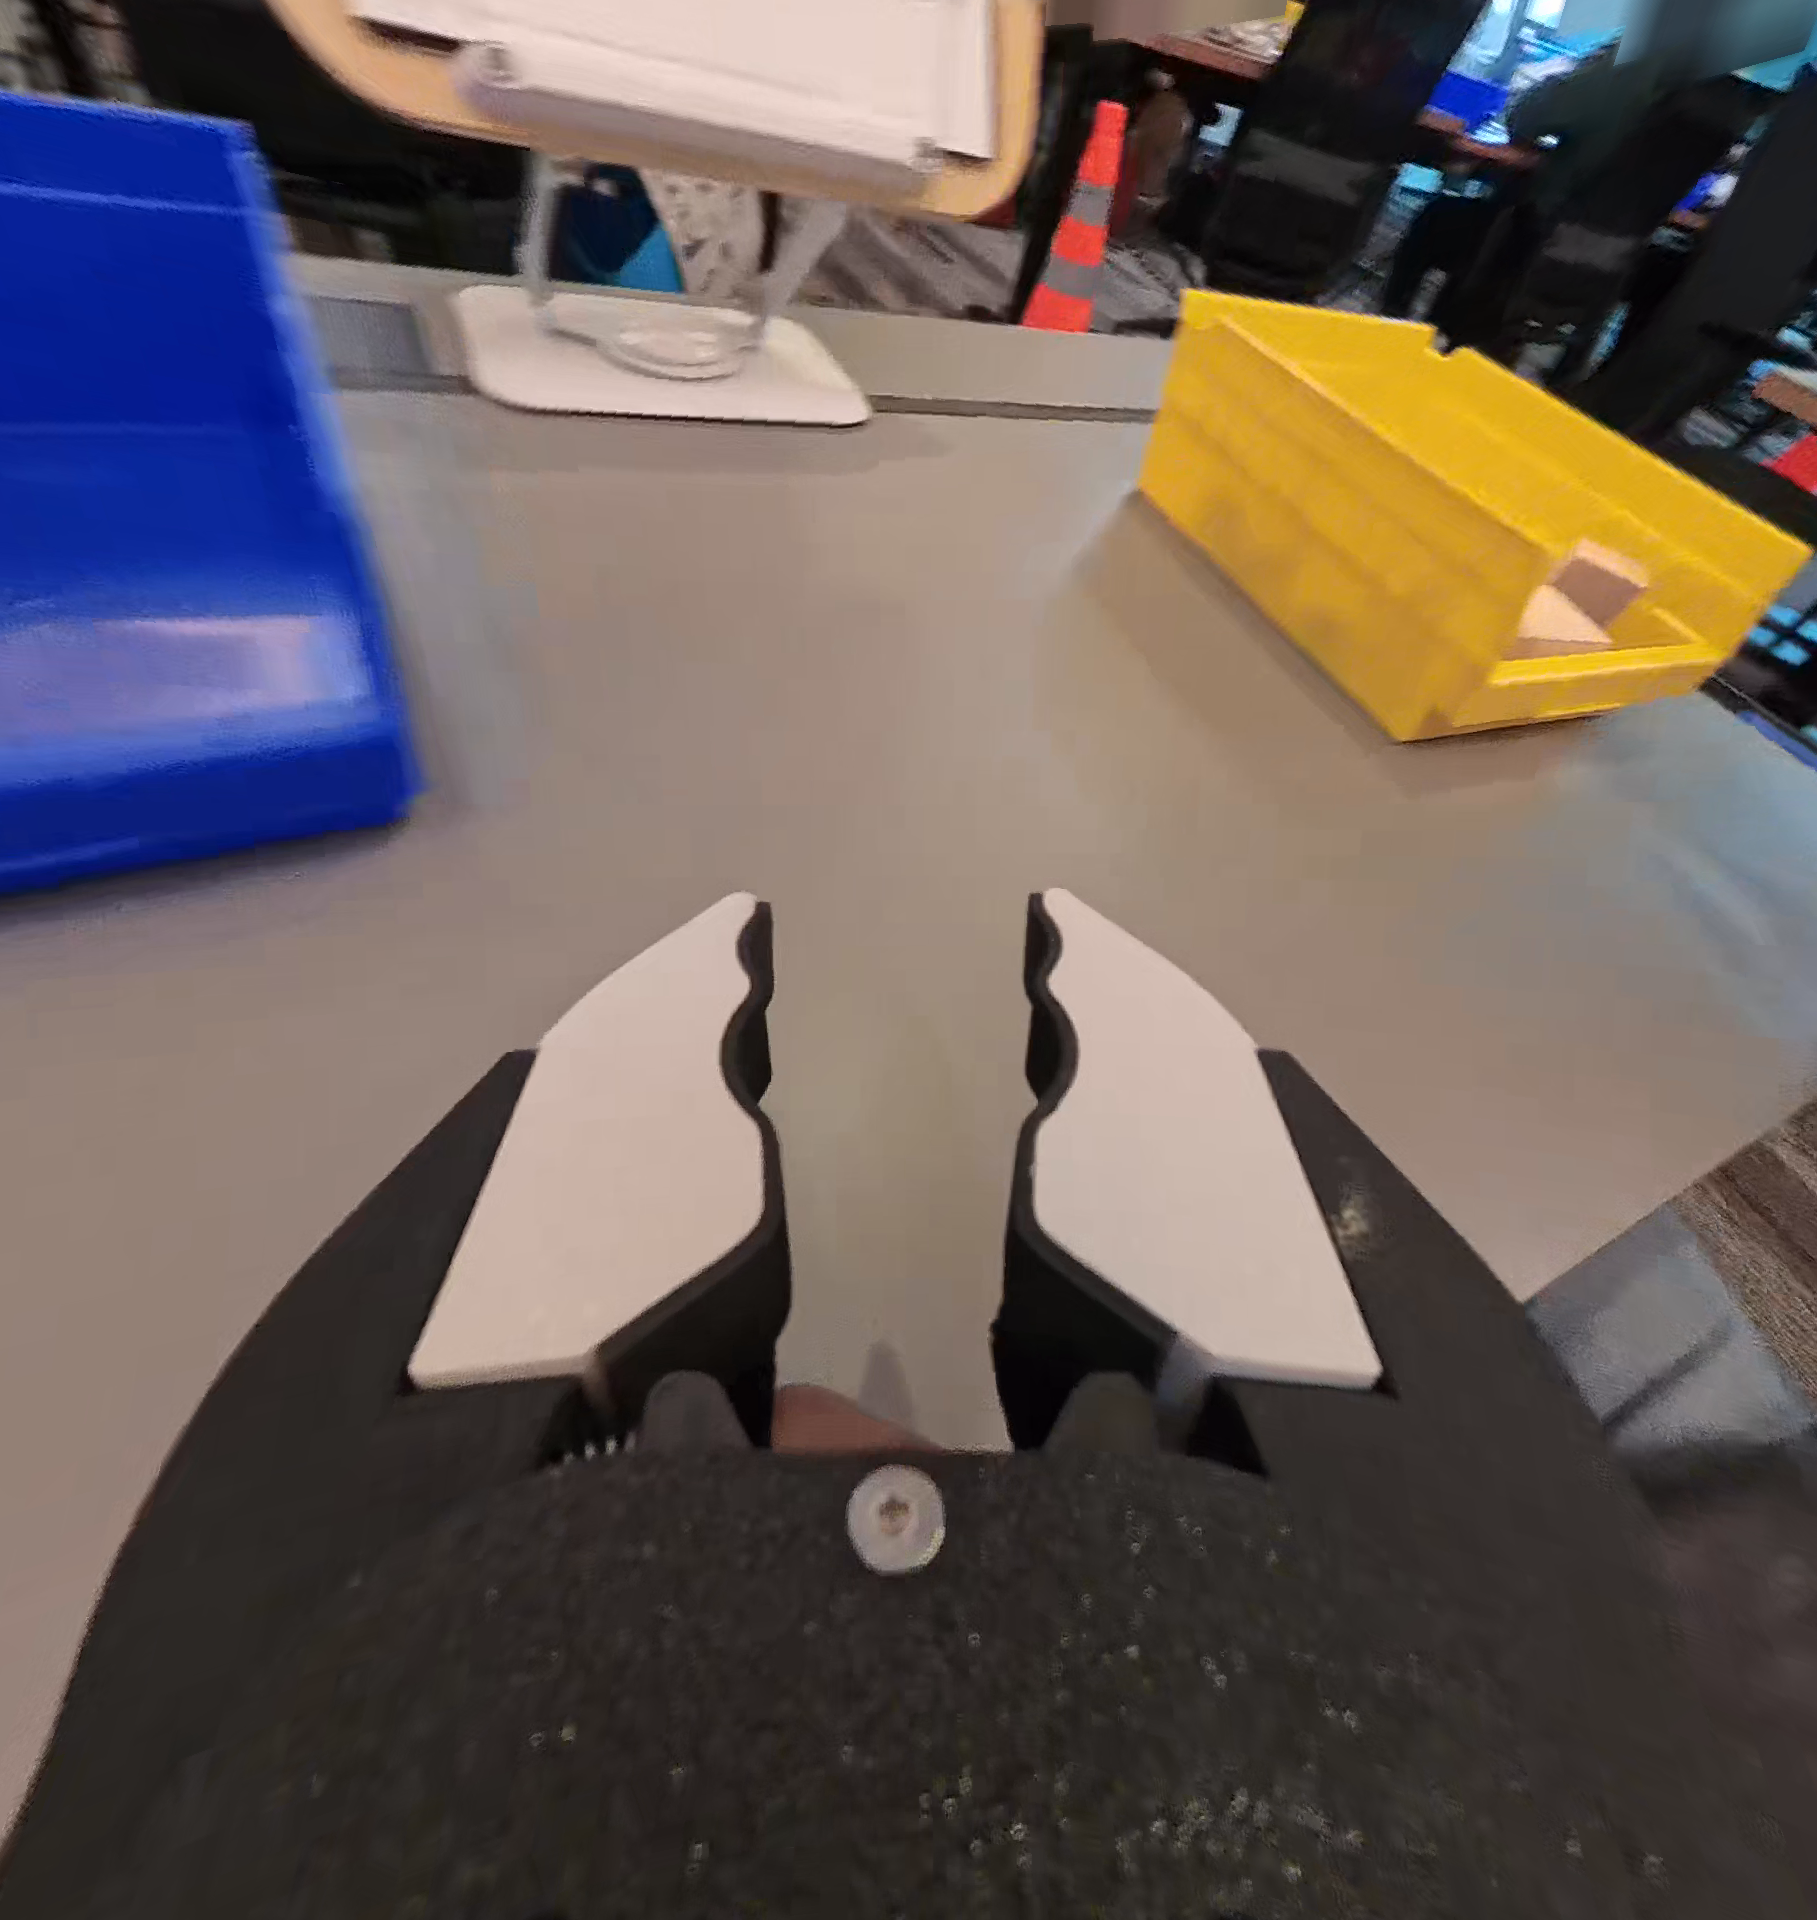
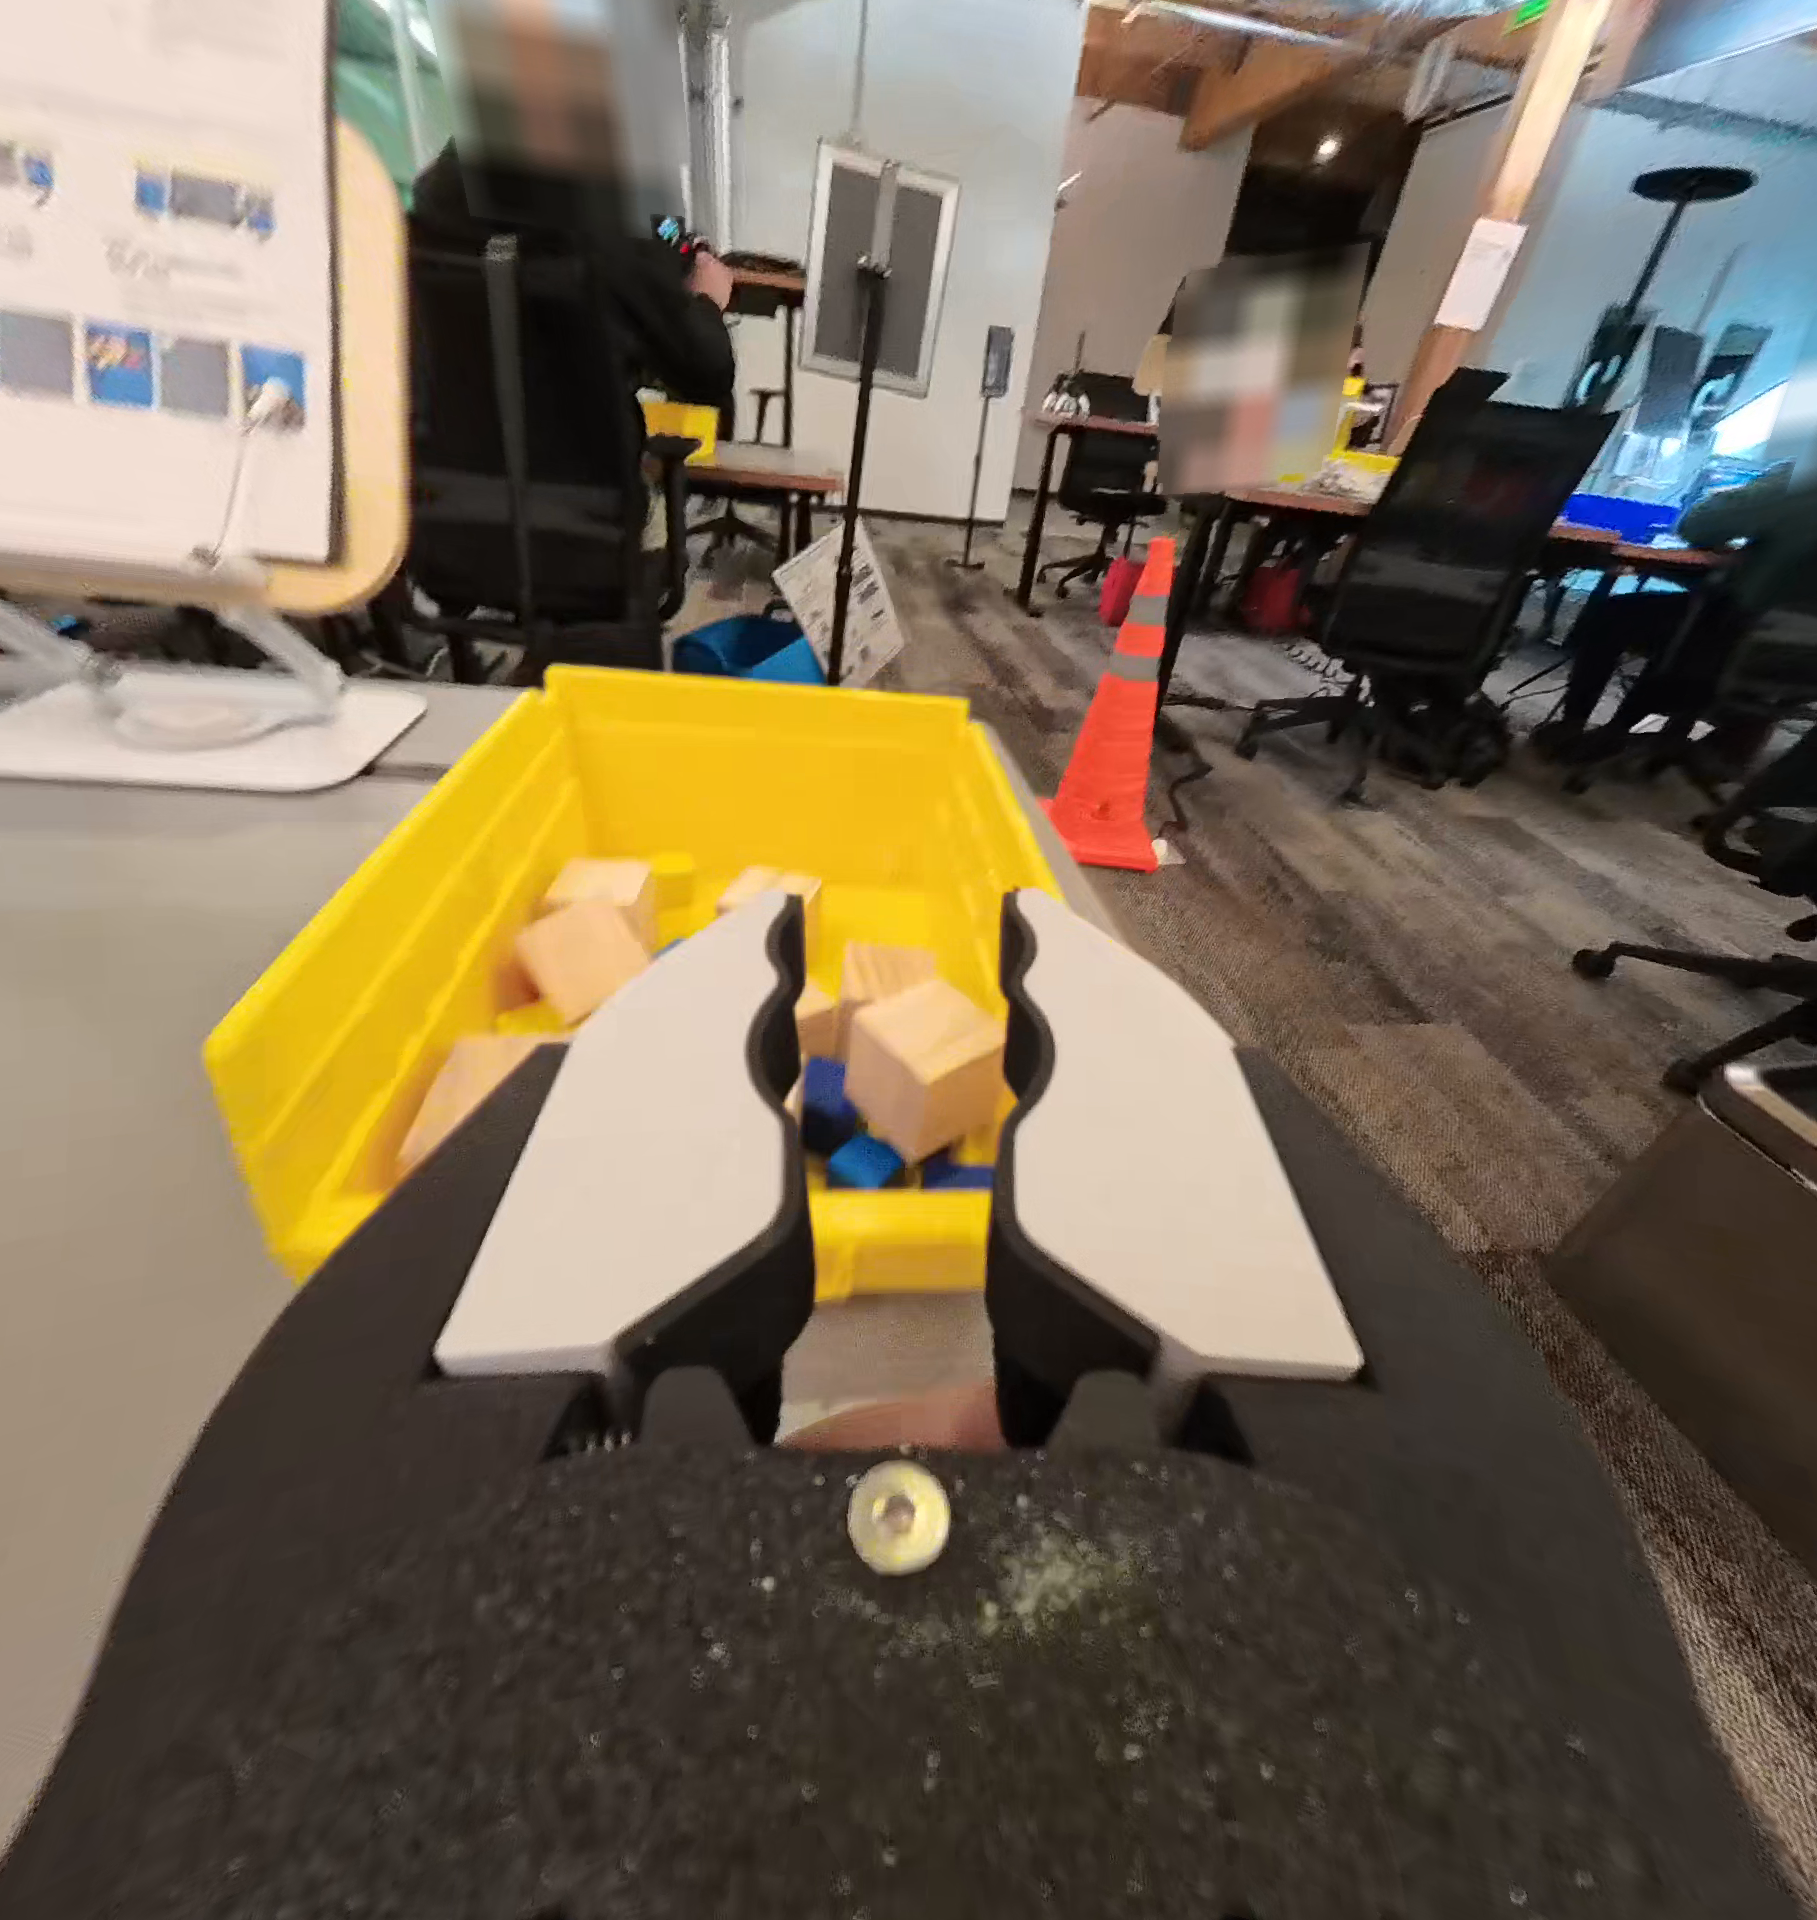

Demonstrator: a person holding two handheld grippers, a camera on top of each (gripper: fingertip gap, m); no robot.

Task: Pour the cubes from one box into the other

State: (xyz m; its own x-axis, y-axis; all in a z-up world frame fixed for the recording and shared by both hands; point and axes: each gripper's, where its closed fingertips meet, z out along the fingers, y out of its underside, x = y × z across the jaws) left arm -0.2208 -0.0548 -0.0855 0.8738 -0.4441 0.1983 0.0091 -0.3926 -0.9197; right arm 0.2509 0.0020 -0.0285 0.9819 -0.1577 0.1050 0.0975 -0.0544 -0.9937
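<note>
Two hand-held grippers are shown above a grey table [image 1: 883,623], each seen from its own wrist camera. The left gripper [image 1: 899,914] is held over bare tabletop with its jaws spread apart and nothing between them. To its left a blue box [image 1: 135,520] is seen, blurred, resting on the table; whether anything lies inside it cannot be told. Well apart from it, to the right and near the table's edge, a yellow box [image 1: 1403,520] is placed, with one wooden cube [image 1: 1595,594] visible through its low front.

In the right wrist view, the right gripper [image 2: 902,909] is held just in front of and above the same yellow box [image 2: 384,997], its jaws likewise parted and gripping nothing. The box is filled with a loose heap of wooden cubes [image 2: 925,1060] and a few blue cubes [image 2: 862,1158].

A white stand with a printed sheet [image 2: 135,312] is set at the far edge of the table. An orange traffic cone [image 2: 1122,727] is seen on the floor beyond
</note>
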